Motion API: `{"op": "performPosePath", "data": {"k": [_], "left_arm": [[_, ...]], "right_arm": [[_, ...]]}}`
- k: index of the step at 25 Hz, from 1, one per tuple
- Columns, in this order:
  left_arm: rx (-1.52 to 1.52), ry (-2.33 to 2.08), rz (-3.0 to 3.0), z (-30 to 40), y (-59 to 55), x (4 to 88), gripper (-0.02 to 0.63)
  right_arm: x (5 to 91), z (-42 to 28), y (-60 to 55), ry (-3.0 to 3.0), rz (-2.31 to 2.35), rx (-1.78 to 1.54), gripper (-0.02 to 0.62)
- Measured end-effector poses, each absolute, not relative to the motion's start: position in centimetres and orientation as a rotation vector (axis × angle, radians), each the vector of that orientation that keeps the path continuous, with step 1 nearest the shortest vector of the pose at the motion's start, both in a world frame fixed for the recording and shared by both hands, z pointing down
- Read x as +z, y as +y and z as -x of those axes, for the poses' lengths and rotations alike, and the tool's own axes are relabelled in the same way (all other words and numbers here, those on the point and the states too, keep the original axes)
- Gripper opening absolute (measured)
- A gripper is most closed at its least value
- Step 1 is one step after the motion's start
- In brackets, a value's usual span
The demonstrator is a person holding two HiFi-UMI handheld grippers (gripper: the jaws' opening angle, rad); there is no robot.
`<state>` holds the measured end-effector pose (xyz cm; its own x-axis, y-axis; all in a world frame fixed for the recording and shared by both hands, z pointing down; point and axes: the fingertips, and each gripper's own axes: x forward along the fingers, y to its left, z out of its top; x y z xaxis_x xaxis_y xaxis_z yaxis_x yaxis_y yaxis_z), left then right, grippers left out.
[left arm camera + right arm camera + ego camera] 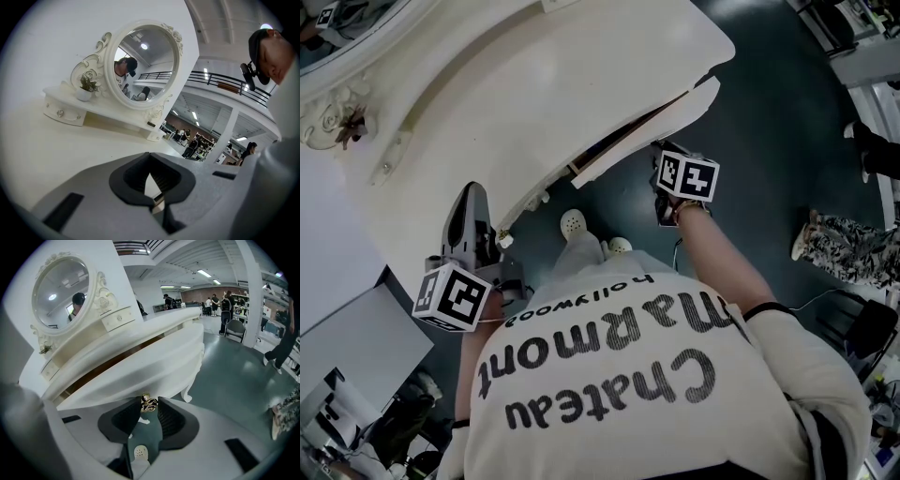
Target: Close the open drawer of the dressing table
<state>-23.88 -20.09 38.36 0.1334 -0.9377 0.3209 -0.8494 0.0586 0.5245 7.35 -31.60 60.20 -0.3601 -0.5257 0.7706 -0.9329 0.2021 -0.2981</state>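
Knob (149, 404) clamped between right gripper (149, 402) jaws; drawer (140, 376) pulled open.

A white table (534, 103) stands on the dark floor (769, 141); a mirror (143, 63) and a small plant (85, 88) sit on it, upper left.

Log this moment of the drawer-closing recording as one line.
drawer: open | right gripper: shut on knob | left gripper: shut, empty, above table top | closing push: not yet done
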Motion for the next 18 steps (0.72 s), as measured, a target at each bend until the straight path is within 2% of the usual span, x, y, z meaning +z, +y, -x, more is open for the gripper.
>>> {"op": "performPosePath", "data": {"k": [18], "left_arm": [[-0.153, -1.763, -1.768, 24.7, -19.6, 39.0, 0.008]], "right_arm": [[60.5, -5.4, -33.8, -2.038, -1.343, 1.079, 0.130]]}}
